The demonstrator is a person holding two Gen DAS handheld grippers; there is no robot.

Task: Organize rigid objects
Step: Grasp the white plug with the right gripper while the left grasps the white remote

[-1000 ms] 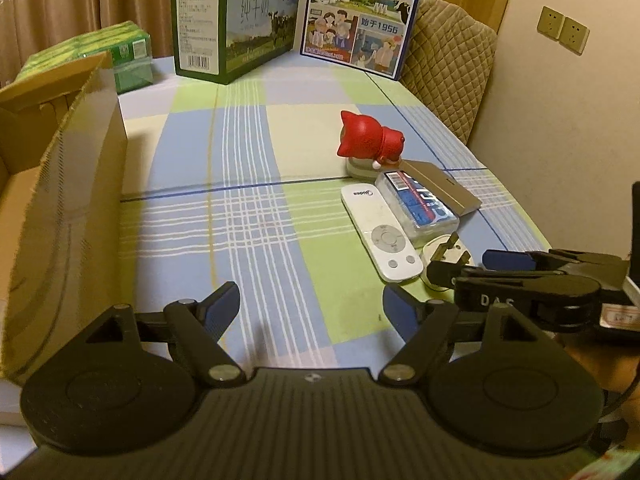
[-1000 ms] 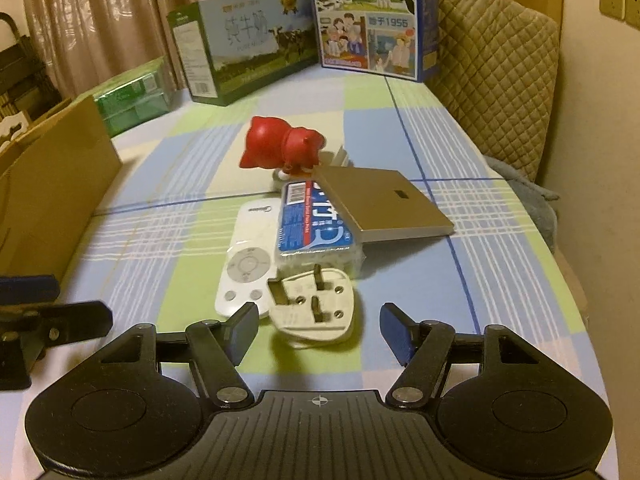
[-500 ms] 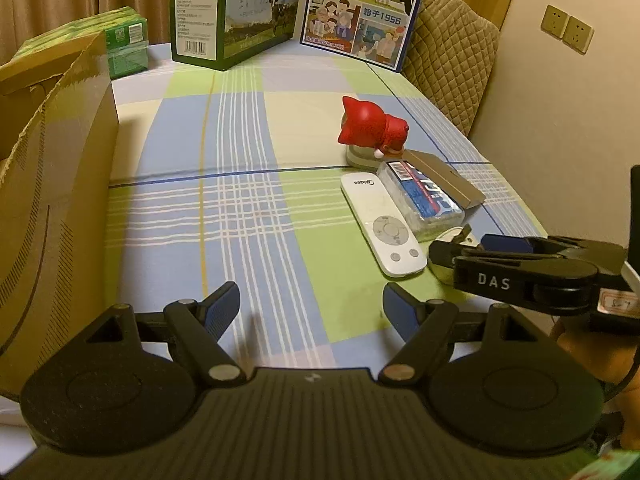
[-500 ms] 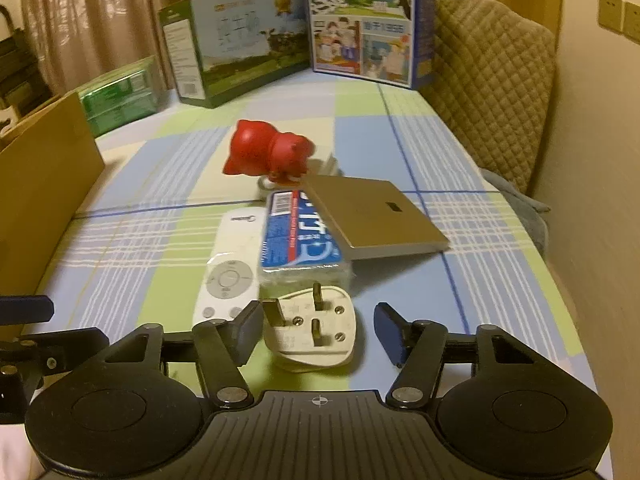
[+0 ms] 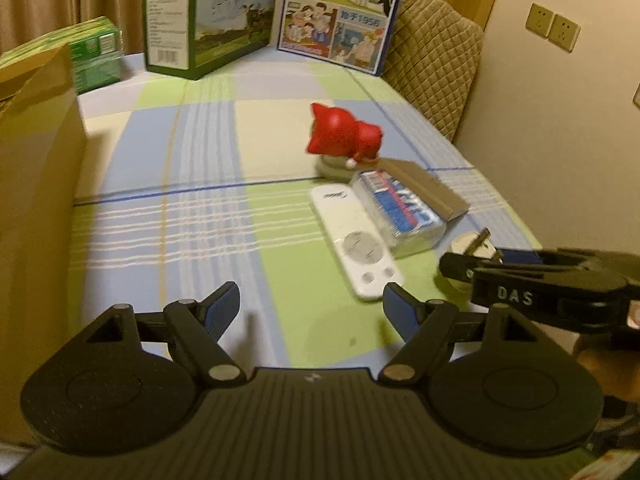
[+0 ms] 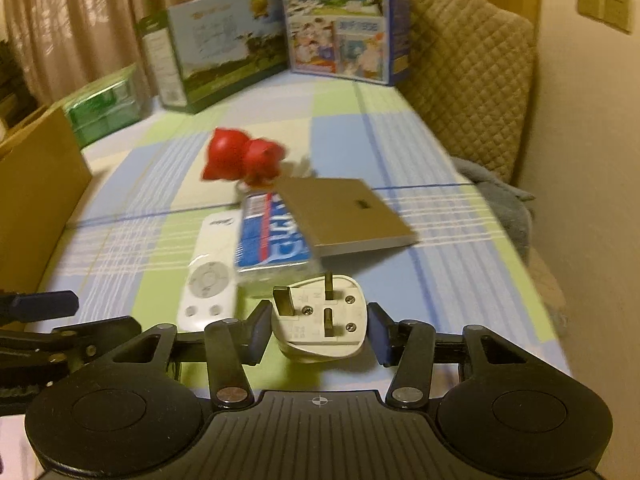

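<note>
We list the checked tablecloth (image 5: 192,216) first, spread across the whole table. At 9 o'clock stands a cardboard box (image 5: 36,208); at 12 o'clock we find two milk cartons, one green (image 5: 204,16) and one blue (image 5: 340,12), with a green pack (image 5: 96,56) at 10 o'clock. Near the centre, in the right wrist view, we note a flat grey box (image 6: 340,212) overlapping a blue-and-white packet (image 6: 272,240), a white remote (image 6: 208,276) just beside the packet at its 9 o'clock, and a red cat figurine (image 6: 244,156) behind them. Smallest is the white plug (image 6: 320,316), prongs up on the cloth, between the pads of the right gripper (image 6: 318,330), whose jaws are closing and look to touch its sides. The left gripper (image 5: 310,306) hovers with jaws wide apart, nothing between them.
</note>
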